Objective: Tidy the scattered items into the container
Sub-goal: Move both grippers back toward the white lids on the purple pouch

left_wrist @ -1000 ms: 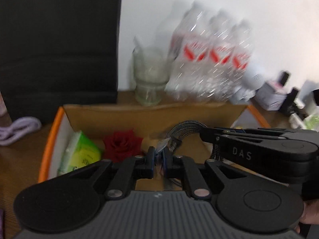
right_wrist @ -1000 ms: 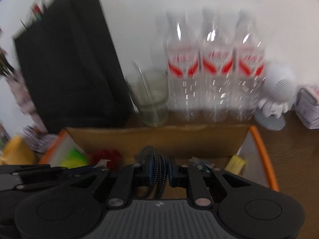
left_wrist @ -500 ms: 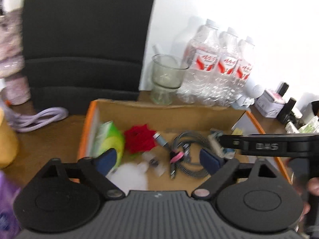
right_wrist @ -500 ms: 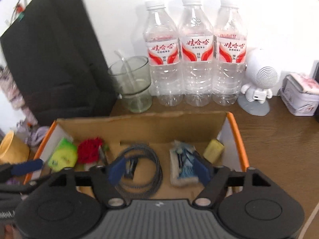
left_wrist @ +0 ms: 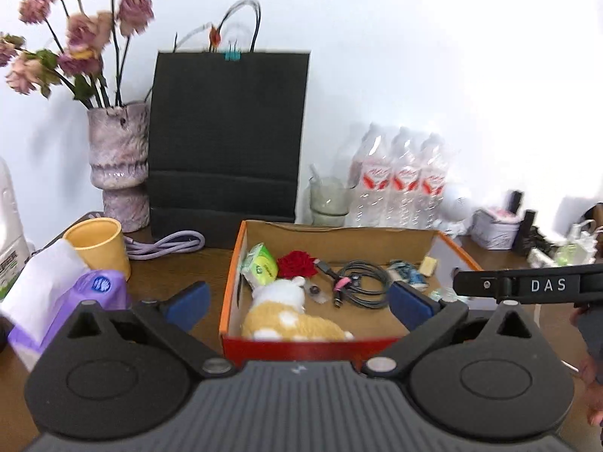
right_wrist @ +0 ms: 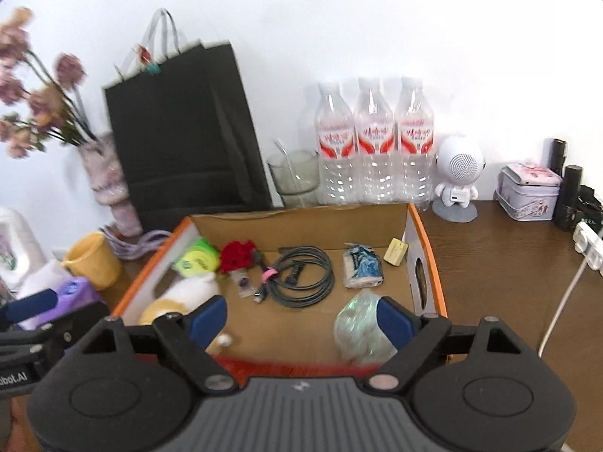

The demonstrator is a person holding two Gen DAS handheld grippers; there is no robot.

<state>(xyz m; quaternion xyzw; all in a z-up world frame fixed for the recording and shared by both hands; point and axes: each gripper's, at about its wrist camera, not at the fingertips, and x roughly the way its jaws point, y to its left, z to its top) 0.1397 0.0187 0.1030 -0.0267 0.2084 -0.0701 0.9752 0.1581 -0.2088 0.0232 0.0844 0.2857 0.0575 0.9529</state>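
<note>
Both claws, left claw [left_wrist: 297,299] and right claw [right_wrist: 301,320], hang near the cardboard box [right_wrist: 426,263], jaws opening with nothing gripped. The coiled cable [right_wrist: 301,277] lies inside. Next, probably, the purple cable [left_wrist: 166,245] left on the tabletop [right_wrist: 508,256]. Blur obscures the box's small items.

The cardboard box [right_wrist: 421,233] is seen as matt brown inside, orange-edged. A braided cable [right_wrist: 301,277] (dull grey weave) and a fluffy plush toy [left_wrist: 290,316] are contained. Glossy clear plastic is shown by the water bottles [right_wrist: 375,150]; the table [right_wrist: 501,248] is dark wood-grained.
</note>
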